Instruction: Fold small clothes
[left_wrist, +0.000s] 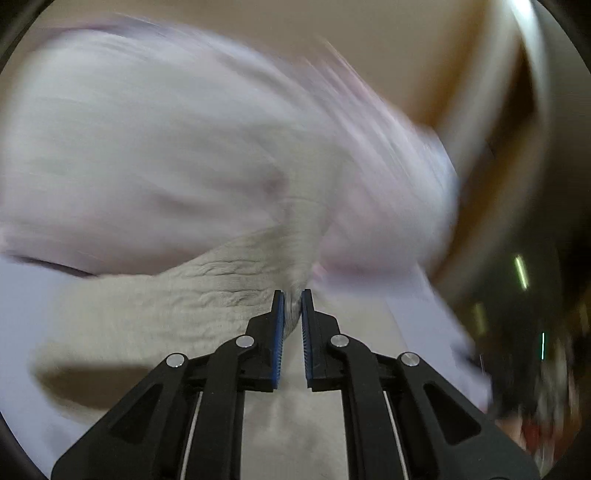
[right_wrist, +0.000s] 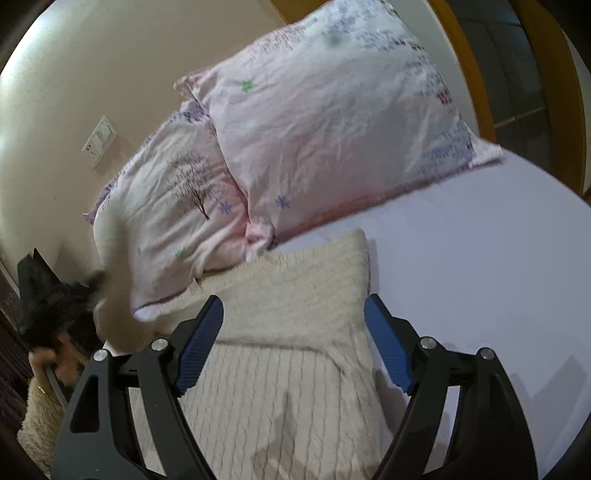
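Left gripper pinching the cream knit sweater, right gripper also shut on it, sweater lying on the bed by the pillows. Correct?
Not quite. The right gripper is open, jaws spread above the sweater, as the right wrist view shows. The rest holds: left gripper pinches the knit, which lies on the bed by the pillows.

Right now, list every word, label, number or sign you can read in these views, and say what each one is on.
None can be read.
Upper pillow: rows of dark printed lettering along its edges, too blurred to read.
Lower pillow: purple print at its top, too blurred to read.
Cream knit sweater: no label shows.
Left wrist view: motion-blurred, no text.
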